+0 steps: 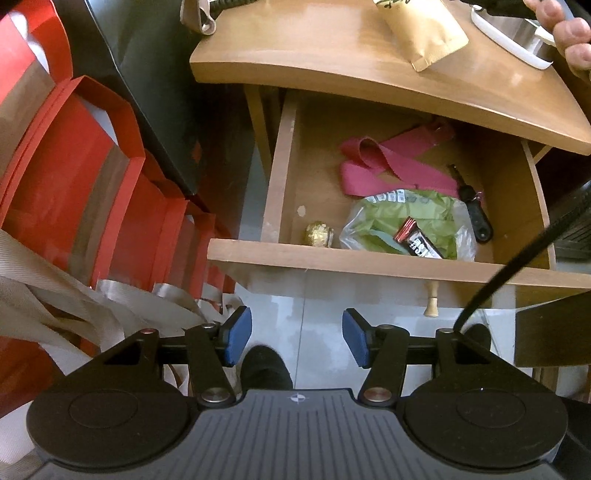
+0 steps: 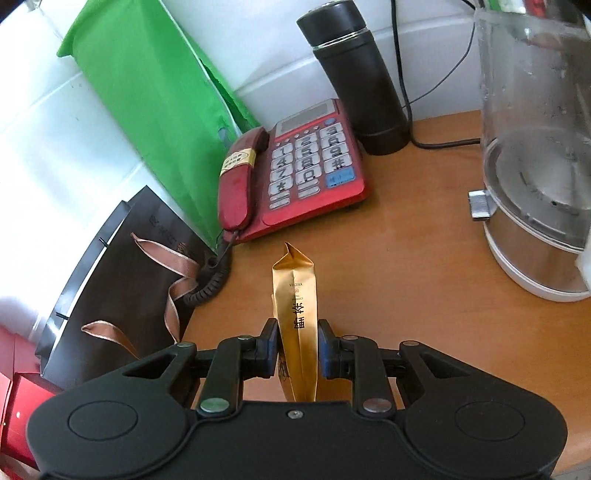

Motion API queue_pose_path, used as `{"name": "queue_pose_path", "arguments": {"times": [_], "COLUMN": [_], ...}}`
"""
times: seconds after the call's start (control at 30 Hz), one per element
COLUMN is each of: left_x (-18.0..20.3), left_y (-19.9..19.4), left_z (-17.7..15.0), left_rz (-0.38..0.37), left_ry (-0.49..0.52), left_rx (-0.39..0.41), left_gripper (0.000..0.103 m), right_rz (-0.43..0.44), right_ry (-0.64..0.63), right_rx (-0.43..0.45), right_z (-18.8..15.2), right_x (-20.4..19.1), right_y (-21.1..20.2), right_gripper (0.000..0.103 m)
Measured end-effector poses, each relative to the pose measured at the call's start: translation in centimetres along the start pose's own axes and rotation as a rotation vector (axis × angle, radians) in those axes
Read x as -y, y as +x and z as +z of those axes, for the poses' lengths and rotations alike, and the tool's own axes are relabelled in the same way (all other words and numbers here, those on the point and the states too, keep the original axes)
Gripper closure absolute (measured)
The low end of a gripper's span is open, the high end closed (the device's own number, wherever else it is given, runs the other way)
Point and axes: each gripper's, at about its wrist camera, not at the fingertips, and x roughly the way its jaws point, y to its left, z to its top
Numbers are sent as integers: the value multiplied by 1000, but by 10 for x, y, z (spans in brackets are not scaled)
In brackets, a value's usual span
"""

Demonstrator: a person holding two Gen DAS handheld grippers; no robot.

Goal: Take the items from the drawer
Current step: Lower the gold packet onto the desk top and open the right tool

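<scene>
The wooden drawer stands pulled out under the desk top. Inside lie a pink strap, a clear bag with green contents, a small dark snack bar, a gold foil ball and a black key. My left gripper is open and empty, above the floor in front of the drawer. My right gripper is shut on a gold packet and holds it just over the desk top. The packet also shows in the left wrist view.
On the desk stand a red telephone, a black flask and a glass kettle. A green bag and a black gift bag stand left of the desk. Red bags stand left of the drawer.
</scene>
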Motion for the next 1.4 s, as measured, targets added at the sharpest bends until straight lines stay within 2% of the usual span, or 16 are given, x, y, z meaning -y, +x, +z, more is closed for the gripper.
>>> {"name": "queue_pose_path", "arguments": {"times": [0.3, 0.6, 0.7, 0.77, 0.9, 1.1, 1.27, 1.4], "left_x": [2, 2, 1, -1, -4, -4, 0, -3], "left_y": [3, 3, 3, 4, 4, 1, 2, 3], "left_z": [3, 5, 5, 5, 5, 4, 9, 10], "left_rz": [2, 5, 7, 9, 15, 19, 28, 36], "left_ry": [-2, 0, -1, -5, -16, -18, -32, -45], "left_rx": [-7, -11, -13, -15, -20, -20, -19, -16], "left_gripper": [44, 44, 44, 43, 43, 42, 38, 38], "right_rz": [-69, -93, -124, -135, -144, -116, -53, 21], "right_ry": [-34, -39, -80, -112, -192, -309, -412, -467], "right_rx": [3, 15, 29, 44, 73, 90, 31, -109], "right_z": [5, 10, 10, 11, 9, -2, -22, -49], "right_x": [2, 9, 5, 3, -3, -11, -14, -13], "right_y": [3, -4, -9, -16, -38, -72, -93, -94], "right_gripper": [79, 74, 73, 68, 68, 68, 67, 67]}}
